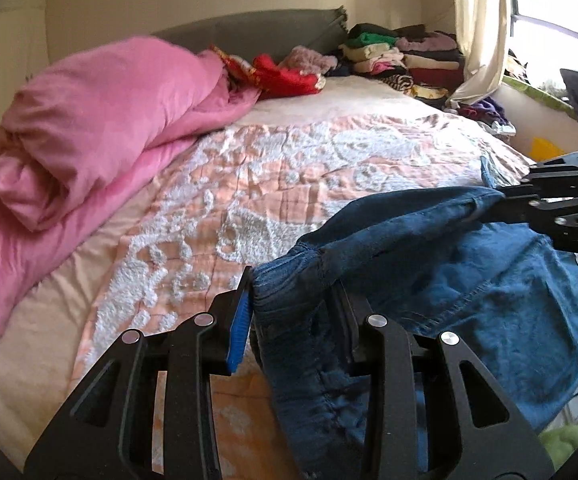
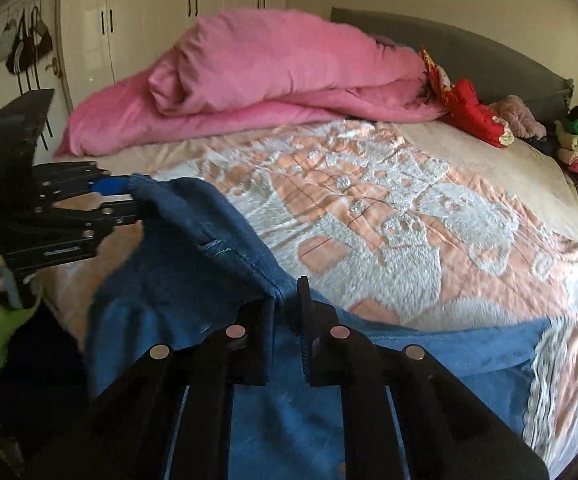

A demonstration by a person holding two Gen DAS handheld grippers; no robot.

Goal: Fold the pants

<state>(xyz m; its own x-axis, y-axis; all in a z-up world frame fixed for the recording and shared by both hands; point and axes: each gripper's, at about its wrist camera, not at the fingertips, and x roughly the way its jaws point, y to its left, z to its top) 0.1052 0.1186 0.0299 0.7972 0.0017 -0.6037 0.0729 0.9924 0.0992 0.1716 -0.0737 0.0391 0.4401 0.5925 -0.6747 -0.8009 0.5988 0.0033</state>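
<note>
Left wrist view: left claw (image 1: 295,312) clamped on the gathered elastic waistband of the dark blue denim pants (image 1: 469,264), blue pad (image 1: 239,332) against the fabric's left edge; pants lifted and draped toward the lower right over the peach-and-white textured bedspread (image 1: 249,184); right claw (image 1: 501,200) pinching the far end of the waistband at right edge. Rolled pink duvet (image 1: 89,128) along the left side, stacked folded clothes (image 1: 401,56) by the grey headboard (image 1: 257,32). Right wrist view: right claw (image 2: 287,312) nearly closed on a seamed fold of the denim pants (image 2: 193,280), cloth hanging between the jaws; left claw (image 2: 129,196) at left gripping the other waistband corner; pale blue pant leg trailing right across the bedspread (image 2: 409,208); pink duvet (image 2: 281,68) beyond, white wardrobe doors (image 2: 149,4) behind.
</note>
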